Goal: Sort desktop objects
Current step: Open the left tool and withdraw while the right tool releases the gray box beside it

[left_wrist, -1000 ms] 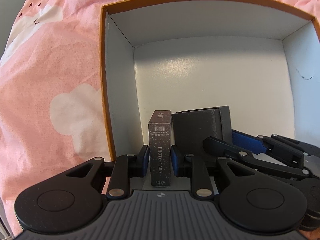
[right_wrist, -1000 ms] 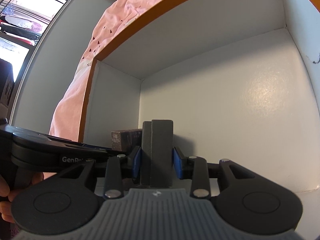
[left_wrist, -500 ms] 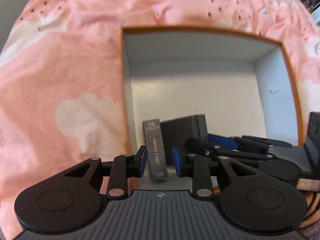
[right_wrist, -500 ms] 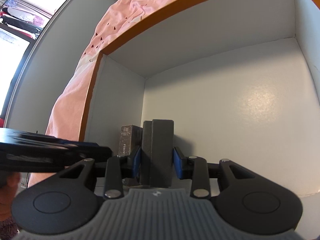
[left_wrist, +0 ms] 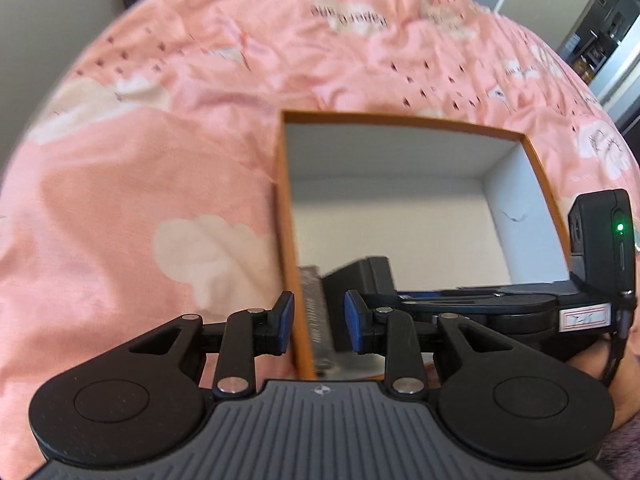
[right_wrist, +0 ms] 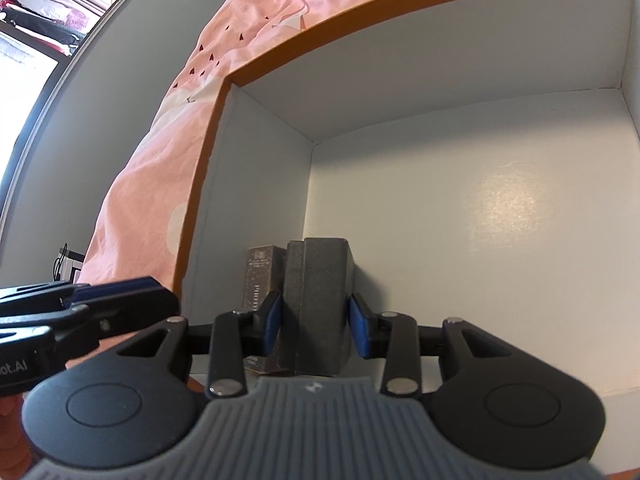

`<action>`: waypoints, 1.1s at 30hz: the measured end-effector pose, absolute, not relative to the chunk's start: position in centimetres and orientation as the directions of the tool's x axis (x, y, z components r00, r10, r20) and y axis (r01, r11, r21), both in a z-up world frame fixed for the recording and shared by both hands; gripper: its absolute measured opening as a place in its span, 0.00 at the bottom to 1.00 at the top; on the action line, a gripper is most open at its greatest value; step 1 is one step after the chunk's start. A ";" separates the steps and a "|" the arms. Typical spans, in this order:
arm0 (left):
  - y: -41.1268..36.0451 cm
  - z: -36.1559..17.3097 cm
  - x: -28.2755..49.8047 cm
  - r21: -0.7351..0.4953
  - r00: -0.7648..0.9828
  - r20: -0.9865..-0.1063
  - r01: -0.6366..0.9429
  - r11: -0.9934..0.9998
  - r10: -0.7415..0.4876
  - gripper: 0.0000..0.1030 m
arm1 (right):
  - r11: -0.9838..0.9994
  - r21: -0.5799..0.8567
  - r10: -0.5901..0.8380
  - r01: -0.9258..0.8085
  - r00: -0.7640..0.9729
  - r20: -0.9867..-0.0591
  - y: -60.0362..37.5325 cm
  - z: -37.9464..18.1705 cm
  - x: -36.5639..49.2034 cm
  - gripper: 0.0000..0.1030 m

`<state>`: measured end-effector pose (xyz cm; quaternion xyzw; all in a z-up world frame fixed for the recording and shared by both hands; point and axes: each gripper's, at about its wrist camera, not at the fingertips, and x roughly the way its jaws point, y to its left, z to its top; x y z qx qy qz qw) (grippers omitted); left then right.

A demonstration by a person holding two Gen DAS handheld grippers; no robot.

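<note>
A white box with an orange rim [left_wrist: 400, 124] lies on pink bedding. In its near left corner a slim dark photo-card box [left_wrist: 316, 308] stands upright against a dark grey block [left_wrist: 360, 276]. My left gripper [left_wrist: 320, 322] hangs open above that corner; it holds nothing, and the box's left wall shows between its fingers. In the right wrist view my right gripper [right_wrist: 314, 322] straddles the grey block [right_wrist: 320, 292]. Its jaws are opening and a thin gap shows at each pad. The photo-card box [right_wrist: 260, 276] stands just left of the block.
Pink cloud-print bedding [left_wrist: 160, 160] surrounds the box. The box floor [right_wrist: 500, 220] to the right of the block is bare. A grey wall and a bright window [right_wrist: 32, 40] lie to the left, a doorway [left_wrist: 600, 40] at the far right. A hand [left_wrist: 600, 364] holds the right gripper.
The left gripper let go of the photo-card box and rose up and back out of the white box. The right gripper's pads have come off the grey block.
</note>
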<state>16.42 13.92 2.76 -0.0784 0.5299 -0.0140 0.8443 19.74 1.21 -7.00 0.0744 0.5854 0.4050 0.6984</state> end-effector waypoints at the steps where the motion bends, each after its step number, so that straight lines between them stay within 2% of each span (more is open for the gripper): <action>1: 14.2 2.8 16.2 -0.155 0.447 -0.888 -0.067 0.986 -0.109 0.31 | 0.660 0.579 0.653 -0.479 -0.016 -0.757 1.3 -6.9 19.7 0.40; 10: 16.3 1.0 14.6 -0.292 0.477 -0.859 -0.159 0.943 -0.185 0.31 | 0.639 0.602 0.661 -0.478 -0.059 -0.748 1.8 -6.9 18.9 0.42; 18: 16.3 -0.3 13.9 -0.318 0.485 -0.853 -0.188 0.929 -0.193 0.31 | 0.632 0.589 0.658 -0.504 -0.052 -0.751 2.1 -7.0 18.3 0.43; 28: 15.7 1.1 13.2 -0.287 0.525 -0.837 -0.179 0.941 -0.155 0.31 | 0.620 0.541 0.660 -0.568 0.006 -0.751 1.7 -5.0 17.7 0.43; 33: 14.5 3.1 12.3 -0.232 0.556 -0.824 -0.161 0.959 -0.106 0.31 | 0.607 0.487 0.657 -0.628 0.052 -0.752 0.6 -3.1 17.0 0.43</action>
